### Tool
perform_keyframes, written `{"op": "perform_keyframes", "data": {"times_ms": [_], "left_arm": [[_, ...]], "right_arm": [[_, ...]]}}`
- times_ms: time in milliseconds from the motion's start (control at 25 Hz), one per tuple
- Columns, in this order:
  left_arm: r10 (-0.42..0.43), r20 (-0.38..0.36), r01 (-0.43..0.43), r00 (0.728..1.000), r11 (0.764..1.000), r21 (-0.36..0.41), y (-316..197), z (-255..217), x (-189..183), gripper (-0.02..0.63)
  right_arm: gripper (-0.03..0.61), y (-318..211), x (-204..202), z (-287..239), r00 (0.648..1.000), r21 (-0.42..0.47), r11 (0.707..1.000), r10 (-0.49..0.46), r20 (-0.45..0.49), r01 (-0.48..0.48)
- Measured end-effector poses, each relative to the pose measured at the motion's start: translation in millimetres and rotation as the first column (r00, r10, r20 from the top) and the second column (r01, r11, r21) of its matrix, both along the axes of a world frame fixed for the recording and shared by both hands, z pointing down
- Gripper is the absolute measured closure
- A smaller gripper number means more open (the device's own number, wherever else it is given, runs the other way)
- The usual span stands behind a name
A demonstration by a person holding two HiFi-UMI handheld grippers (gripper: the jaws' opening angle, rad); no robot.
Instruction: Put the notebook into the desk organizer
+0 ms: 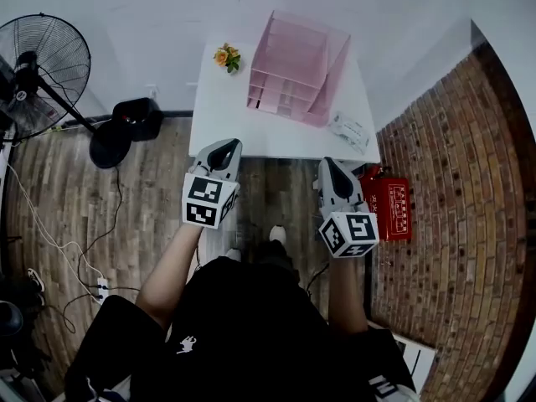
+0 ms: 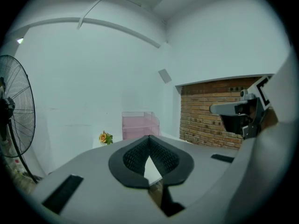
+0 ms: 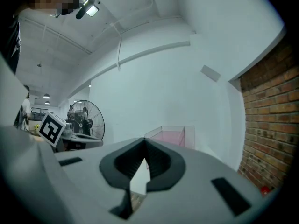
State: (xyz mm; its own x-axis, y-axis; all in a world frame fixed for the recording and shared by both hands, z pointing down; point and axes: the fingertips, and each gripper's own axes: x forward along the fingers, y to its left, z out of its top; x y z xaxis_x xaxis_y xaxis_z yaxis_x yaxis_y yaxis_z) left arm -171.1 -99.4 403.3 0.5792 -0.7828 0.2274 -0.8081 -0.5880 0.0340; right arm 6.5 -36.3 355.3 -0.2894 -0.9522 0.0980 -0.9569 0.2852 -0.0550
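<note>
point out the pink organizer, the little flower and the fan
pink organizer (image 1: 333, 86), head view, its right side wall
little flower (image 1: 223, 56), head view, the orange bloom
fan (image 1: 65, 57), head view, its wire guard

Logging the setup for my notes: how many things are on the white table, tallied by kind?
Pink desk organizer: 1
Flower ornament: 1
Flat pale item at the right corner, likely the notebook: 1
Total: 3
</note>
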Motion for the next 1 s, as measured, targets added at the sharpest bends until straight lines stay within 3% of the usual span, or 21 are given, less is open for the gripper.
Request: {"op": "perform_keyframes", "data": {"times_ms": [280,1000], "left_arm": [[0.018,-0.043,-0.015,0.999,0.996,0.084,15.3,-33.5,-17.7,0.611],[0.038,-0.039,-0.032,0.999,0.988,0.148,21.4,-59.3,-18.9,0.611]], "right_arm": [[0.577,22.4,-9.7,-20.7,0.999,0.049,0.998,0.032,-0.008,-0.032],[0.577,41.6,3.9,-41.7,0.996,0.095,0.992,0.082,0.019,-0.083]]}}
